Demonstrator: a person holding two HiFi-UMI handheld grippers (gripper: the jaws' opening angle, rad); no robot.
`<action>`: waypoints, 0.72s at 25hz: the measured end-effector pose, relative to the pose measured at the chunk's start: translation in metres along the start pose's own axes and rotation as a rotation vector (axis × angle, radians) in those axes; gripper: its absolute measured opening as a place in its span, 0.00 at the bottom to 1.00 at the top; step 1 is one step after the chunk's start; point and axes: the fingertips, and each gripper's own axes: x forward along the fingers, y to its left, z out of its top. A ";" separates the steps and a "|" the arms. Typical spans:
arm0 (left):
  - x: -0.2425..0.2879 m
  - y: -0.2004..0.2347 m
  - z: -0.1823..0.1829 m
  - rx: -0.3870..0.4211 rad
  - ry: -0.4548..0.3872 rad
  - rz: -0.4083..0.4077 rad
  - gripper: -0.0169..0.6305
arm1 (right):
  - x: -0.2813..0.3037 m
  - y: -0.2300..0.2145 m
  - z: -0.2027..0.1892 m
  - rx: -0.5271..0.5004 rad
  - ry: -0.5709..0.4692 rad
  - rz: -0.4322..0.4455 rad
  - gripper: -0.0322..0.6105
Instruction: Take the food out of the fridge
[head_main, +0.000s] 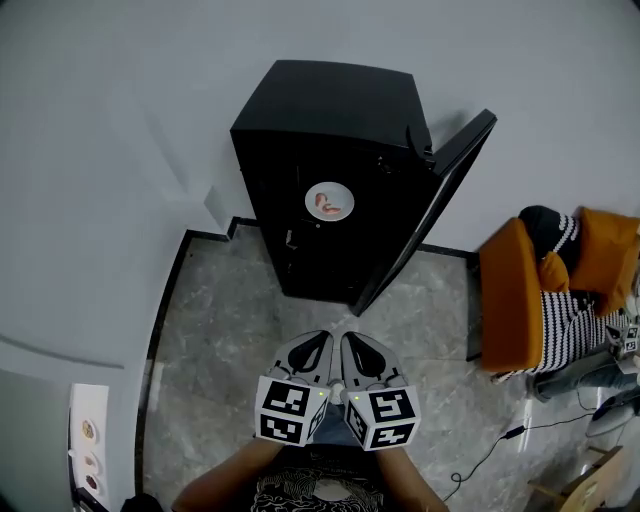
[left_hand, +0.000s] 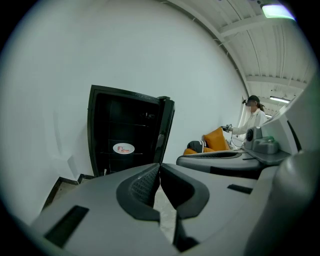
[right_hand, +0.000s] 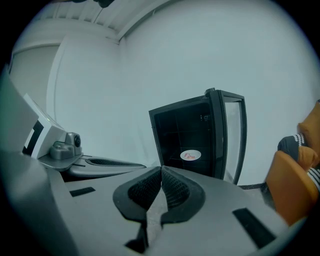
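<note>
A small black fridge (head_main: 330, 150) stands against the white wall with its door (head_main: 430, 215) swung open to the right. Inside on a shelf lies a white plate of pink food (head_main: 329, 202), also seen as the plate (left_hand: 123, 148) in the left gripper view and the plate (right_hand: 190, 155) in the right gripper view. My left gripper (head_main: 318, 340) and right gripper (head_main: 352, 340) are side by side over the floor, well short of the fridge. Both are shut with nothing between the jaws, which meet at the tips (left_hand: 160, 165) (right_hand: 161, 169).
Grey marble floor (head_main: 230, 330) lies between me and the fridge. An orange chair (head_main: 520, 300) with striped and black things stands at the right, cables on the floor near it. A person (left_hand: 252, 117) stands far right. A white strip with dishes (head_main: 88, 440) is at the lower left.
</note>
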 end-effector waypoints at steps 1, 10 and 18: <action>0.006 0.000 0.003 0.001 0.002 0.002 0.05 | 0.003 -0.006 0.003 0.001 0.000 0.003 0.08; 0.045 -0.007 0.031 0.011 -0.004 0.029 0.05 | 0.019 -0.044 0.029 0.010 -0.030 0.037 0.08; 0.062 -0.016 0.040 0.007 -0.011 0.044 0.05 | 0.016 -0.065 0.040 -0.002 -0.052 0.040 0.08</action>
